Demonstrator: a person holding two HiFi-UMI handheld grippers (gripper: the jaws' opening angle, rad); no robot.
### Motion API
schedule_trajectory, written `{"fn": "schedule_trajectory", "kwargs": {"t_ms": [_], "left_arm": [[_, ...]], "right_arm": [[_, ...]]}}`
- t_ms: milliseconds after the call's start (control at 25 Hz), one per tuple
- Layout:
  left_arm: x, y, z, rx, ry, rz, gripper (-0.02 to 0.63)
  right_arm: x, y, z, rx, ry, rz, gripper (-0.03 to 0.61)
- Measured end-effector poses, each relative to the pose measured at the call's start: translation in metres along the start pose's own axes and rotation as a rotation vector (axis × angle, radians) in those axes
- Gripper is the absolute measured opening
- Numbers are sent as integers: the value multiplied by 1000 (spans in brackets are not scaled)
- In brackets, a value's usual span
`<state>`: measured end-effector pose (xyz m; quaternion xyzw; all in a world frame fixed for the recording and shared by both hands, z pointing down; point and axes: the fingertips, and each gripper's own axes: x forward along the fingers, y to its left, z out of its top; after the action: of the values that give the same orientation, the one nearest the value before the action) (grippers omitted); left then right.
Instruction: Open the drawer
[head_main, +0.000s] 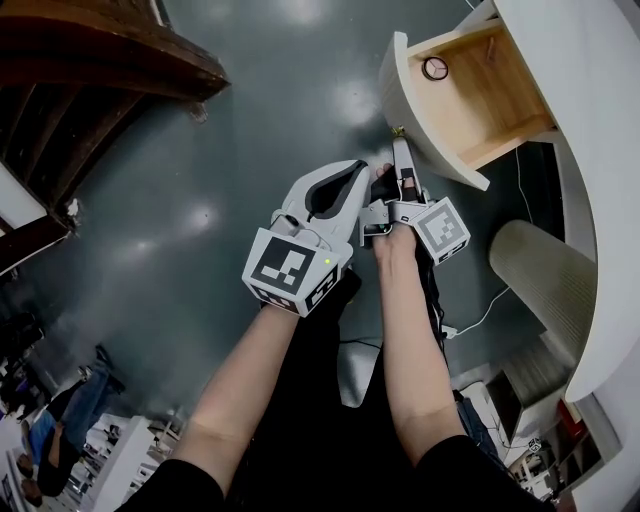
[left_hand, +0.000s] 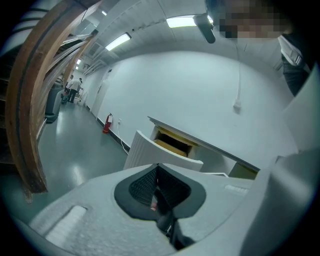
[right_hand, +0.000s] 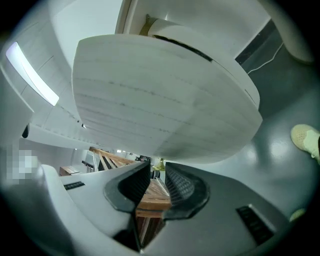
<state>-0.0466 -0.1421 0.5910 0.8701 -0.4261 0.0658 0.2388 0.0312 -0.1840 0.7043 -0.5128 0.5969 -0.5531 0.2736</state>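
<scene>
Just in front of the drawer (head_main: 420, 130), whose curved white face already stands pulled out, the right claw (head_main: 401, 150) waits open with the small brass knob (head_main: 398, 131) straight ahead of its tips, not gripped, nearer the drawer than the closed, empty left claw (head_main: 355, 170).

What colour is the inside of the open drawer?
Light natural wood, across the floor and side walls of the drawer. The head view shows it best.
</scene>
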Motion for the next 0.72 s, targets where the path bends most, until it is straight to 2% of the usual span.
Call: {"fn": "schedule_trajectory", "kwargs": {"t_ms": [200,360,720], "left_arm": [[-8,-13,11,10,8,-18,9],[-16,-24,30,16,13,-21,9],[-48,-58,95,30,-1,-32,9]], "right_arm": [[-20,17,-3,-60,45,-11,48],[-40,45,-7,-131,108,-4,31],[-75,154,-13,-324,241,93,18]]}}
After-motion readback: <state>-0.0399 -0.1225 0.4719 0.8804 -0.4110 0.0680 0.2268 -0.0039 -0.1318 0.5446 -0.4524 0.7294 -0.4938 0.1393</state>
